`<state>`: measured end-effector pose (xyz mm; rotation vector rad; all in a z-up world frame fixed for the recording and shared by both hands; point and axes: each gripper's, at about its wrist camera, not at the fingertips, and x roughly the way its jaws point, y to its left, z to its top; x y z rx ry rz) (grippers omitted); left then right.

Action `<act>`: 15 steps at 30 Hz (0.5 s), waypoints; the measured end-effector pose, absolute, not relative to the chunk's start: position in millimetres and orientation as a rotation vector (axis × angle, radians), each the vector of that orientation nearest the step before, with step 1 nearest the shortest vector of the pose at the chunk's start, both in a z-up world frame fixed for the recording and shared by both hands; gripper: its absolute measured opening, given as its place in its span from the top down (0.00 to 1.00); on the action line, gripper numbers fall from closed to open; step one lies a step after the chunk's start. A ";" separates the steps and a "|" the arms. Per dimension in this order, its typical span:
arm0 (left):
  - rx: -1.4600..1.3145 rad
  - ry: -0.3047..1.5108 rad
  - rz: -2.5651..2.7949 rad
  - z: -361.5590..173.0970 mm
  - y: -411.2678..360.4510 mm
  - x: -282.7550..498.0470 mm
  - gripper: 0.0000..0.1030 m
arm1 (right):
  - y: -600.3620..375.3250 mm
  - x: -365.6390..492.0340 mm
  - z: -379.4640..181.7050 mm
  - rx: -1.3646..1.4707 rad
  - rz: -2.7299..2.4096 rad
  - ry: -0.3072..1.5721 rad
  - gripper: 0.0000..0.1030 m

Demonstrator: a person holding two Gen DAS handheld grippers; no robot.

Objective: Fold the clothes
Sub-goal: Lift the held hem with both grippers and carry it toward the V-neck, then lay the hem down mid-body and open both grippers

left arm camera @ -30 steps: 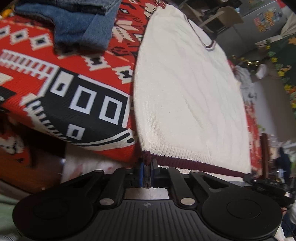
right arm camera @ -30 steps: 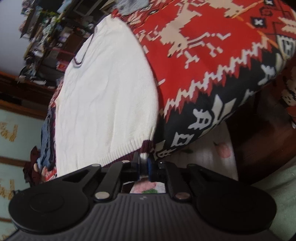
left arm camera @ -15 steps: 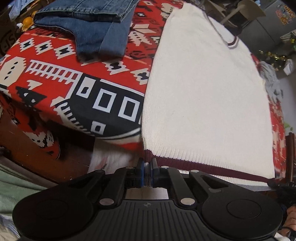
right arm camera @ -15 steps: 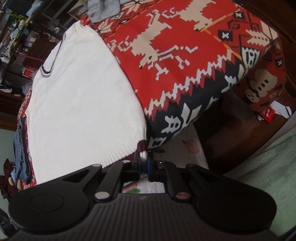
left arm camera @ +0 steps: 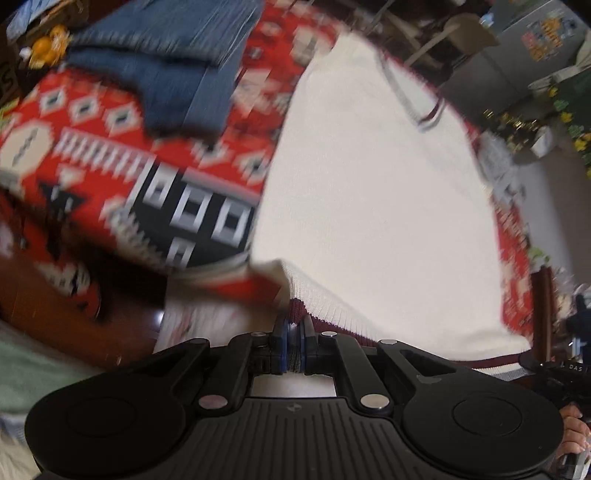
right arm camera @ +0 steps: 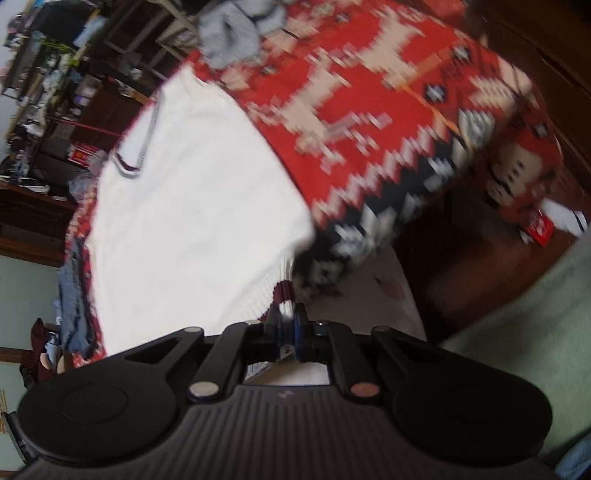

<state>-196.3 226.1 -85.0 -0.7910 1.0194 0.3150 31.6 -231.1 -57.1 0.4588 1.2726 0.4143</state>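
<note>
A cream knit sweater (left arm camera: 369, 192) with a maroon hem and a striped V-neck lies lengthwise on a red patterned blanket (left arm camera: 92, 147). My left gripper (left arm camera: 293, 328) is shut on the hem's left corner, which is lifted off the blanket's edge. In the right wrist view the same sweater (right arm camera: 192, 192) stretches away toward its neck, and my right gripper (right arm camera: 290, 319) is shut on the hem's right corner, also raised. Both views are blurred by motion.
Folded blue jeans (left arm camera: 177, 74) lie on the blanket left of the sweater. A grey garment (right arm camera: 236, 33) sits at the blanket's far end. Dark wooden furniture (right arm camera: 480, 266) and pale green floor (right arm camera: 535, 332) lie below the blanket's edge. Cluttered shelves (right arm camera: 48, 92) stand beyond.
Both grippers have risen, pulling the hem corners up off the blanket's front edge. More of the blanket and jeans shows now than a second ago.
</note>
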 end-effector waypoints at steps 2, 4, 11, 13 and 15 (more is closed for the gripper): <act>-0.788 0.979 0.306 -73.5 232.4 -186.6 0.94 | -224.3 44.3 -45.4 0.466 0.430 1.242 0.94; -0.788 0.945 0.298 -64.1 240.4 -174.9 0.94 | -217.6 57.1 -33.7 0.473 0.445 1.212 0.94; -0.826 0.937 0.341 -70.9 280.6 -111.2 0.94 | -176.7 123.6 -27.1 0.464 0.453 1.172 0.94; -0.853 0.945 0.353 -79.0 294.4 -90.8 0.94 | -164.7 147.3 -42.0 0.480 0.444 1.192 0.94; -0.890 0.963 0.361 -89.6 309.4 -72.1 0.94 | -152.7 171.2 -57.8 0.498 0.434 1.213 0.94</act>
